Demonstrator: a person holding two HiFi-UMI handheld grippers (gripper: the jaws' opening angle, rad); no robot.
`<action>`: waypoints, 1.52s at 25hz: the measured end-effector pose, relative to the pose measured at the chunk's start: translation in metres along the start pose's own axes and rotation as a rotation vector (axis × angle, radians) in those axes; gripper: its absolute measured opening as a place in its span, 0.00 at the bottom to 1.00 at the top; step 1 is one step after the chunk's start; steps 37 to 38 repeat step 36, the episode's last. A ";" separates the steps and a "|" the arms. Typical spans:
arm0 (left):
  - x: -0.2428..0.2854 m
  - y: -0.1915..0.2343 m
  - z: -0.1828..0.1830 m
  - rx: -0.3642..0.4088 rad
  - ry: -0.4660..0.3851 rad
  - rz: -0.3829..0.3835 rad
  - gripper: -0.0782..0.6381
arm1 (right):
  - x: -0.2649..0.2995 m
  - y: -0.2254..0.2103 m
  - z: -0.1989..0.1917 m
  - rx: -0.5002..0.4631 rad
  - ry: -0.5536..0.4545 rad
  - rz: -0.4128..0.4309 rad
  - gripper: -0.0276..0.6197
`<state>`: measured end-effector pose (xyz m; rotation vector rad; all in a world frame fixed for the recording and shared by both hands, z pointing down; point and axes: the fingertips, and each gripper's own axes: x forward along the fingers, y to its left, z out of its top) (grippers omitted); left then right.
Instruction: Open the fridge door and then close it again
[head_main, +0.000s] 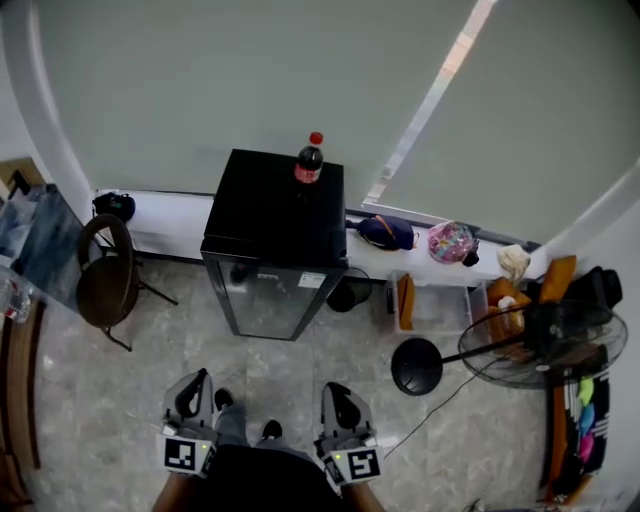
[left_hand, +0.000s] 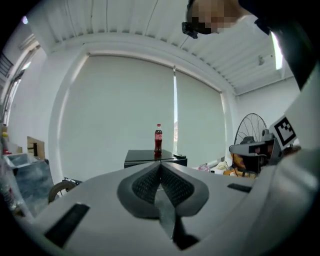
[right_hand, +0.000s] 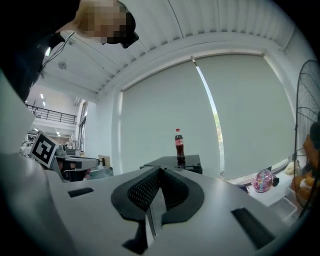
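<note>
Ahead of both pairs of fingers, and well apart from them, the small black fridge (head_main: 275, 215) stands on the grey tiled floor (head_main: 90, 420). Its glass door (head_main: 268, 298) faces the fingers and lies closed against the cabinet. A red-capped dark cola bottle (head_main: 309, 160) stands upright on the fridge top, near the edge farthest from the fingers.

The left gripper (head_main: 197, 380) and the right gripper (head_main: 336, 392) are held side by side, low in the head view. Both point toward the fridge and neither touches it.

In the left gripper view, the two dark ribbed fingers (left_hand: 145, 184) meet along their inner edges with nothing between them. Fridge and bottle appear straight beyond their tips. In the right gripper view, the fingers (right_hand: 142, 189) are likewise pressed together and empty, and the bottle shows just right of the line of their tips.

To the right of the right fingers stands a black wire-caged floor fan (head_main: 545, 345). To the left of the left fingers stands a brown round-seated chair (head_main: 105, 285).

Beyond the fridge, farthest from the fingers, a pale roller blind (head_main: 250, 80) hangs above a low white ledge (head_main: 170, 215). The ledge carries a dark blue bag (head_main: 388, 232) and a pink patterned round object (head_main: 450, 242).
</note>
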<state>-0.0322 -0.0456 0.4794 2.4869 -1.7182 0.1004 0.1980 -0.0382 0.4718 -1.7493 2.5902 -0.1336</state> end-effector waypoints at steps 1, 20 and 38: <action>-0.007 -0.007 0.002 0.015 -0.002 -0.004 0.12 | -0.011 -0.001 0.002 -0.003 -0.008 -0.016 0.06; -0.054 0.001 0.013 0.067 -0.027 -0.046 0.12 | -0.057 0.031 0.020 -0.100 -0.087 -0.136 0.06; -0.069 0.014 0.013 0.091 -0.034 -0.070 0.12 | -0.062 0.051 0.023 -0.102 -0.067 -0.157 0.06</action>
